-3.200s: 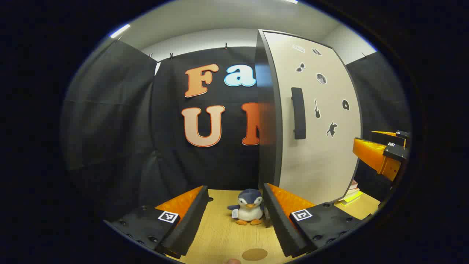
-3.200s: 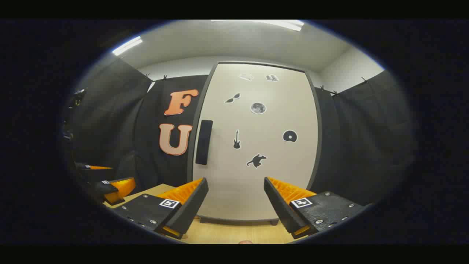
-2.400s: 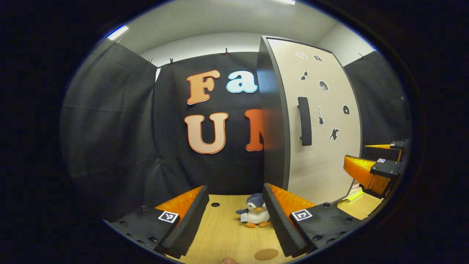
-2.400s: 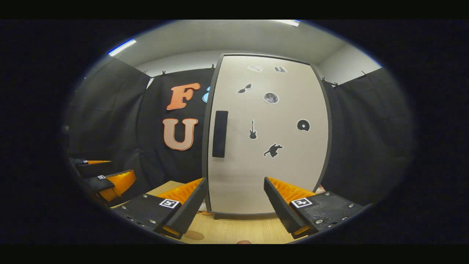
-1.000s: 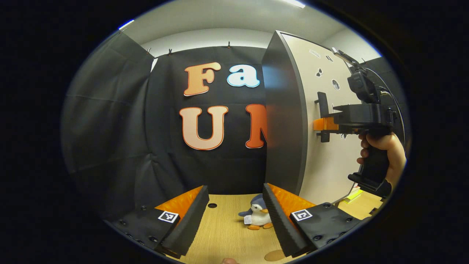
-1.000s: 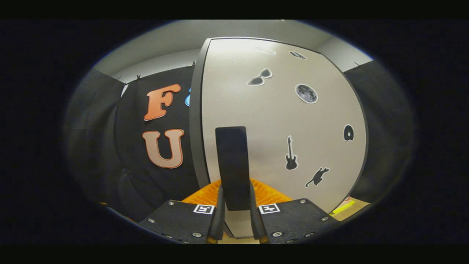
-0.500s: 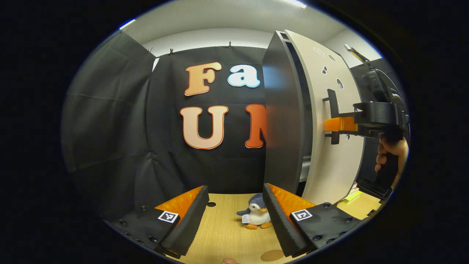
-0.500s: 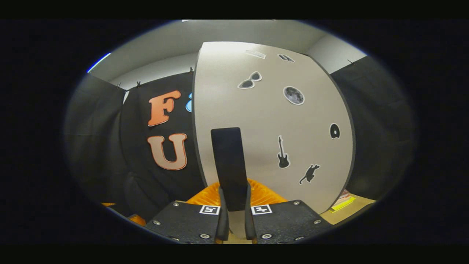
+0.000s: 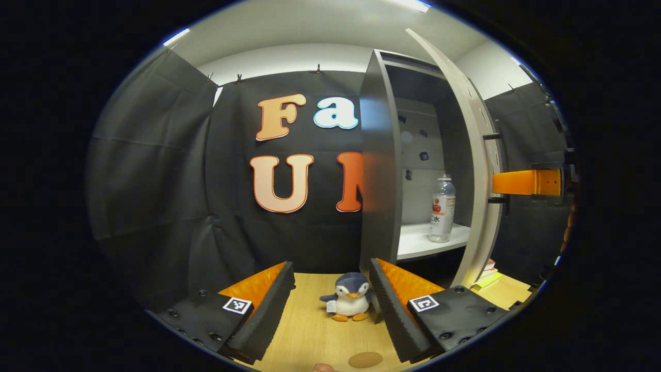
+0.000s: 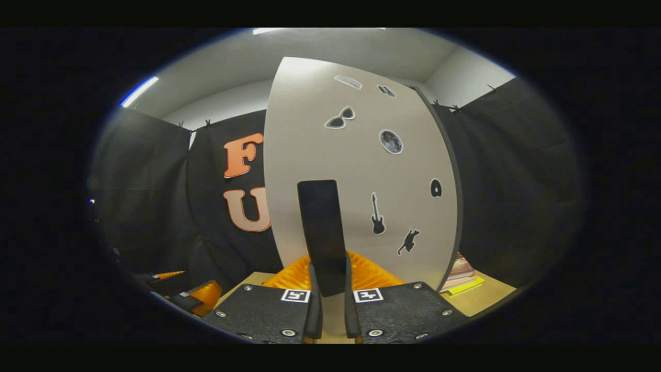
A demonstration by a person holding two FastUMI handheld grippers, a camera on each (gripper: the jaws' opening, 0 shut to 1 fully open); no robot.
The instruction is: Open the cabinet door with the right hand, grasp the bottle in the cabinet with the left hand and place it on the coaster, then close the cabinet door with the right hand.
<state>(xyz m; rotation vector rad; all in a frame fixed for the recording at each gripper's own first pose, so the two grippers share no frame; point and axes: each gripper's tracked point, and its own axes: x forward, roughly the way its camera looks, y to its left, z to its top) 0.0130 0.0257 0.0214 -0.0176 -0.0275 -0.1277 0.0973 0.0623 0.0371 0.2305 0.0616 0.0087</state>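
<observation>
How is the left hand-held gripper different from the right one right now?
The left hand-held gripper is open and holds nothing; the right hand-held gripper is shut on the door handle. The left one hovers low above the table; the right one is up at the cabinet door. Both point toward the cabinet.

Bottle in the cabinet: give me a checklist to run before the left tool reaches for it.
1. Cabinet door open enough to show the shelf: ok.
2. Bottle upright on the shelf: ok.
3. Left tool open and holding nothing: ok.
4. Right tool shut on the door handle: ok.
5. Coaster bare on the table: ok.
6. Toy penguin between the left tool's fingers: not ok, lift over it.
</observation>
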